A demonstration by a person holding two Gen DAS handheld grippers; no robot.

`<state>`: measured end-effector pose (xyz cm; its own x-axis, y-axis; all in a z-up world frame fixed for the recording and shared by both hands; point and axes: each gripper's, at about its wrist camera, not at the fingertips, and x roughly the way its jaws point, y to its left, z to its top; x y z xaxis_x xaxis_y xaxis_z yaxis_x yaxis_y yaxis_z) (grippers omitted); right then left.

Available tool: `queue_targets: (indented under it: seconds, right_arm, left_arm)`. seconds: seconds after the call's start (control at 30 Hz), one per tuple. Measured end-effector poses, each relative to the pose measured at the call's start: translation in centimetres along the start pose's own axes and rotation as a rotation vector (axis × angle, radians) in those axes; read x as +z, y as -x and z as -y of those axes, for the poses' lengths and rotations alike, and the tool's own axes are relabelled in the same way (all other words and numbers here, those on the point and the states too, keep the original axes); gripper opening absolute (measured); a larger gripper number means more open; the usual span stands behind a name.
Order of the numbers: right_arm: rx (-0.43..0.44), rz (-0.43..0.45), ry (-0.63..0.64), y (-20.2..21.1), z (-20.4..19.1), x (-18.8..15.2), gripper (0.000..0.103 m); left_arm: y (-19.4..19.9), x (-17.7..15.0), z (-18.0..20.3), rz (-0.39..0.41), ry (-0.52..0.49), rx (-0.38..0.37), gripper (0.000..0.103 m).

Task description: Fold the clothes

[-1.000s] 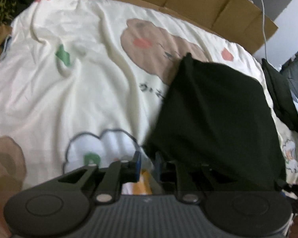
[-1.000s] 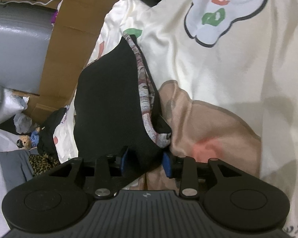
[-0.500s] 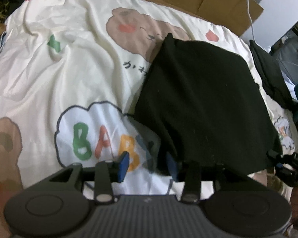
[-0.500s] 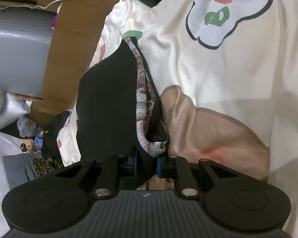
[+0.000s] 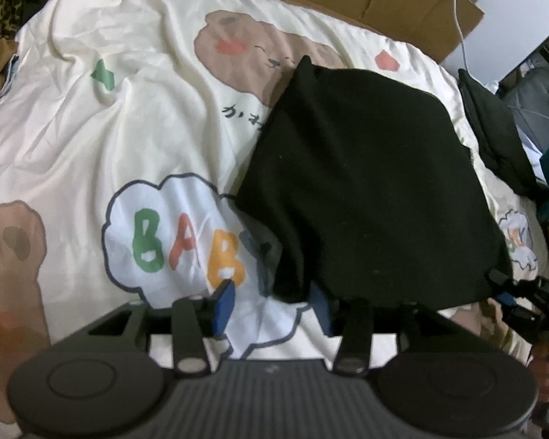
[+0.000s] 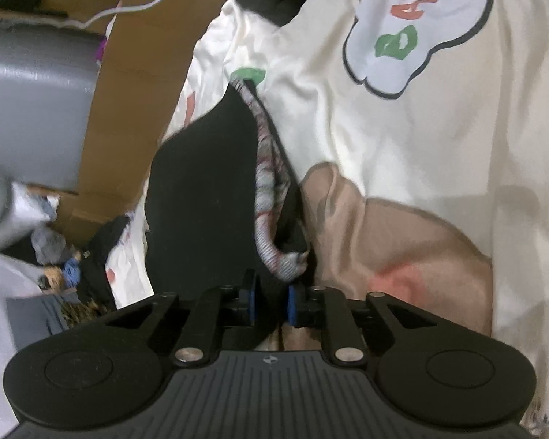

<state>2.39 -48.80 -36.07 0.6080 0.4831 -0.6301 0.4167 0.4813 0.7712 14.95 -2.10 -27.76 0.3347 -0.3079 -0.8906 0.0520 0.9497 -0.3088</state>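
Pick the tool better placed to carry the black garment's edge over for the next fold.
Right. The right tool sits around the black garment at its corner. The left tool stands open, the cloth only beside one finger.

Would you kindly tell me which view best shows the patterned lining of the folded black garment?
The right wrist view: the grey-red patterned lining runs along the folded black garment. The left wrist view shows only its black outside.

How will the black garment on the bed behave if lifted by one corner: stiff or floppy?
Probably floppy: the black garment drapes limply over the quilt, its edge sagging by the left tool. Likely light, since it barely dents the quilt. Layers may slide apart; the patterned inner fabric already peeks out.
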Motion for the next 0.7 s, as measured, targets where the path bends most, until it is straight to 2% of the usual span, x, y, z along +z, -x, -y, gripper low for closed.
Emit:
queue_targets:
  seconds: [0.23, 0.43, 0.47, 0.5, 0.7]
  right_arm:
    - [-0.006, -0.008, 0.006, 0.2, -0.1, -0.2, 0.025]
    - [-0.004, 0.005, -0.037, 0.2, 0.6, 0.3, 0.025]
    - [0.002, 0.007, -0.044, 0.2, 0.7, 0.5, 0.021]
    - [0.004, 0.009, -0.048, 0.2, 0.7, 0.6, 0.011]
    - [-0.006, 0.014, -0.031, 0.5, 0.3, 1.3, 0.009]
  left_arm:
    - [-0.2, 0.0, -1.1, -0.020, 0.050, -0.006, 0.049]
    - [1.5, -0.2, -1.0, -0.011, 0.052, -0.004, 0.049]
    - [1.7, -0.2, -1.0, -0.012, 0.047, -0.002, 0.049]
    - [1.8, -0.1, -0.9, -0.012, 0.046, 0.002, 0.049]
    - [2.0, -0.4, -0.2, -0.009, 0.034, 0.004, 0.050]
